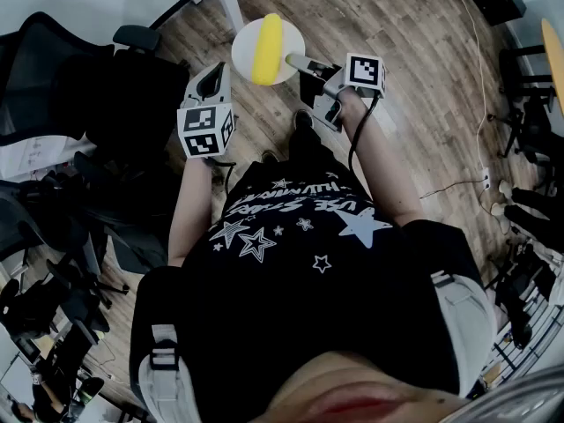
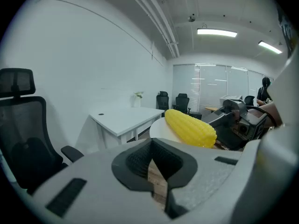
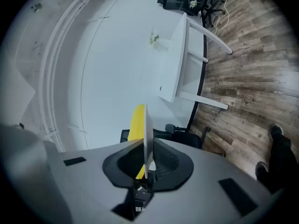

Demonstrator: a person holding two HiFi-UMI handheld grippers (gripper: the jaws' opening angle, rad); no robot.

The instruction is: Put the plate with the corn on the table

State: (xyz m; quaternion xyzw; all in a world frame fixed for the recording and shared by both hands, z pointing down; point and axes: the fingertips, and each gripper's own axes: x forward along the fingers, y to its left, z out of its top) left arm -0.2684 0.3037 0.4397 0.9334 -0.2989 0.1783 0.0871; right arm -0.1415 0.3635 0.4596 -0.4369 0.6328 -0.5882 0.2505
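A yellow corn cob [image 1: 267, 48] lies on a small round white plate [image 1: 245, 47], held in the air over the wooden floor. My right gripper [image 1: 294, 61] is shut on the plate's right rim. In the right gripper view the plate [image 3: 146, 134] stands edge-on between the jaws, with the corn [image 3: 136, 125] on its left side. My left gripper [image 1: 211, 77] hangs just left of the plate, shut with nothing in it. In the left gripper view the corn [image 2: 189, 127] and plate [image 2: 158, 129] float ahead of the left gripper [image 2: 152, 164]. A white table [image 2: 124, 118] stands beyond.
Black office chairs [image 1: 62, 69] crowd the left side, one close by [image 2: 18, 139]. The white table's legs [image 1: 227, 3] stand at the top of the head view, and the table [image 3: 180, 64] sits against a white wall. Cables [image 1: 471, 42] trail over the floor at right.
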